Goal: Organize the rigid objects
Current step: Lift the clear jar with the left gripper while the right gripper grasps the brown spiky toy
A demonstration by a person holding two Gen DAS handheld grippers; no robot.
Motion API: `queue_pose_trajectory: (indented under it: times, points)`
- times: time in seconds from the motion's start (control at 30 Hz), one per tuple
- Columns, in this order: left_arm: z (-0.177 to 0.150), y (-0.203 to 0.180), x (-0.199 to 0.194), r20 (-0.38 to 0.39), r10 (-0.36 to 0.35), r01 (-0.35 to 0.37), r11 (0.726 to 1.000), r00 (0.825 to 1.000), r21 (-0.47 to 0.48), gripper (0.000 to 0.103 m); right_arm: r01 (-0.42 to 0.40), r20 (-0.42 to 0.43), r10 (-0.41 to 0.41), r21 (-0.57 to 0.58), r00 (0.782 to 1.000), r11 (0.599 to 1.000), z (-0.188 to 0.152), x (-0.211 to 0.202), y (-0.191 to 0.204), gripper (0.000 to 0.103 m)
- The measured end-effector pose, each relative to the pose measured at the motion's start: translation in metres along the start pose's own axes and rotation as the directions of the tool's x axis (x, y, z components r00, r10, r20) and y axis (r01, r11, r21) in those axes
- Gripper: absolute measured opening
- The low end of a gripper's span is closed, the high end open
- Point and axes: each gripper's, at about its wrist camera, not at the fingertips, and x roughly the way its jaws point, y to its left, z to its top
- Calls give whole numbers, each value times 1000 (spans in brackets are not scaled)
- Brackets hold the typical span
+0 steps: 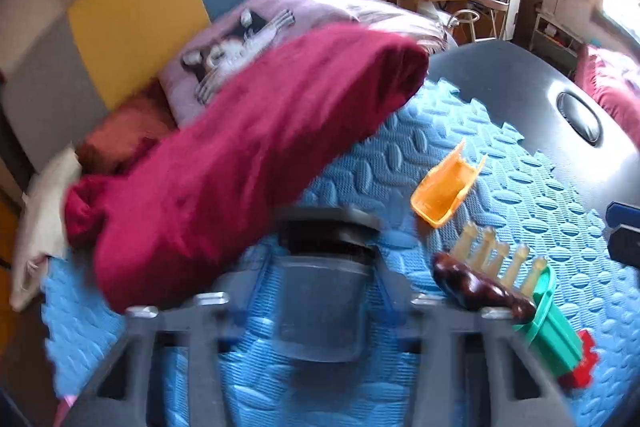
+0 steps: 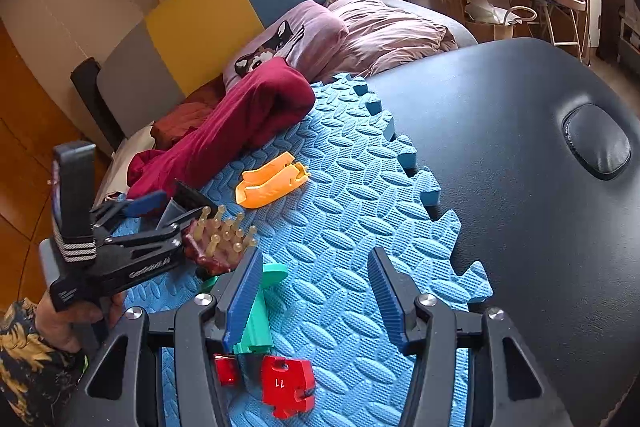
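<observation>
Both tongs are mine. On my right tongs (image 2: 312, 291) the blue fingers (image 2: 244, 291) stand wide apart with nothing between them. What my left tongs (image 2: 176, 215) are doing I cannot tell — that view is blurry.

Just beside the left tongs sits the brown brush (image 2: 218, 241), pegs up, on the blue foam mat (image 2: 352, 227). It looks hard and light; I think its thick brown base is the best place to pinch, not the thin pegs.

Near my right tongs lie the green piece (image 2: 256, 319) and the red block (image 2: 286, 389) — stiff, maybe slippery. Farther off is the orange scoop (image 2: 270, 185).
</observation>
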Motion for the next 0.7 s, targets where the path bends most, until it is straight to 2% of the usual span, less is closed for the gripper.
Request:
queue_pose_trajectory:
  times: [0.07,0.13,0.23,0.37,0.6,0.7]
  points:
    - [-6,1,-4,20,3,-3,999,1000,-33,44,0,-2,0,-2,1000,1000,0,0,0,55]
    - [-13,8,-9,14,-3,4,994,1000,-108,44,-3,-3,3,0,1000,1000,0,0,0,55]
    - [-29,20,-19,-1,-19,19,972,1000,-232,44,-6,-7,6,4,1000,1000,0,1,-1,55]
    - [-51,24,-38,-17,-9,4,950,1000,-311,44,-14,-17,14,14,1000,1000,-1,2,-3,55]
    - [-74,11,-103,89,23,4,958,996,-285,43,-40,-21,40,13,999,999,-2,4,-2,55]
    - [-87,3,-127,110,37,-5,962,993,-274,43,-46,-27,46,3,999,999,-3,5,0,55]
